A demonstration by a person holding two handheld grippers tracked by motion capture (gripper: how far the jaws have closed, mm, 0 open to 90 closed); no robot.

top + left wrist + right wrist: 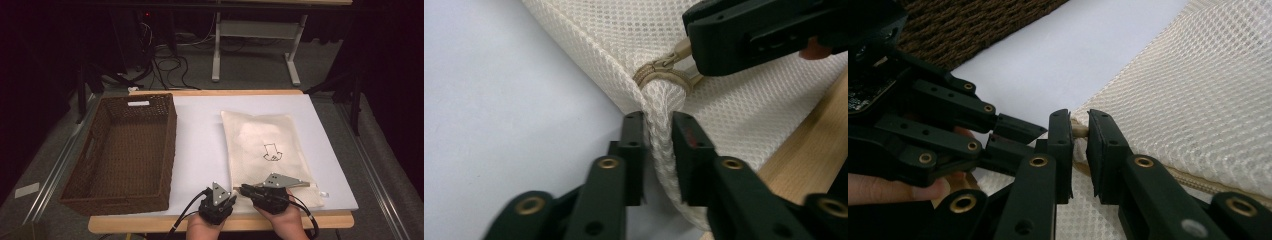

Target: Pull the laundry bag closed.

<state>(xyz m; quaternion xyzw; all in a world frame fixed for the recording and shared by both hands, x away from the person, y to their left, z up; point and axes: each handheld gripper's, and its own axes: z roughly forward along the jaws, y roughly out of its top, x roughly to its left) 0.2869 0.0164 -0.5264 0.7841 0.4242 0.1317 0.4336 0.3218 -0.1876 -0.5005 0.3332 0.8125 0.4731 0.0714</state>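
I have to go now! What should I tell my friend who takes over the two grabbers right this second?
Left gripper: jaws pinch the near corner of the mesh bag, just below the zipper's end.
Right gripper: jaws shut on the zipper pull at that same corner.
Bag lies flat on the white table; the wicker basket stands to its left.
Done: both grips are set.
Left: likely slide the zipper along while the left holds the corner; the zipper looks closed.

You have a cream mesh bag lying flat on the white table top, right of centre, a small black drawing on its face. Its near corner is bunched, with the tan zipper pull there.
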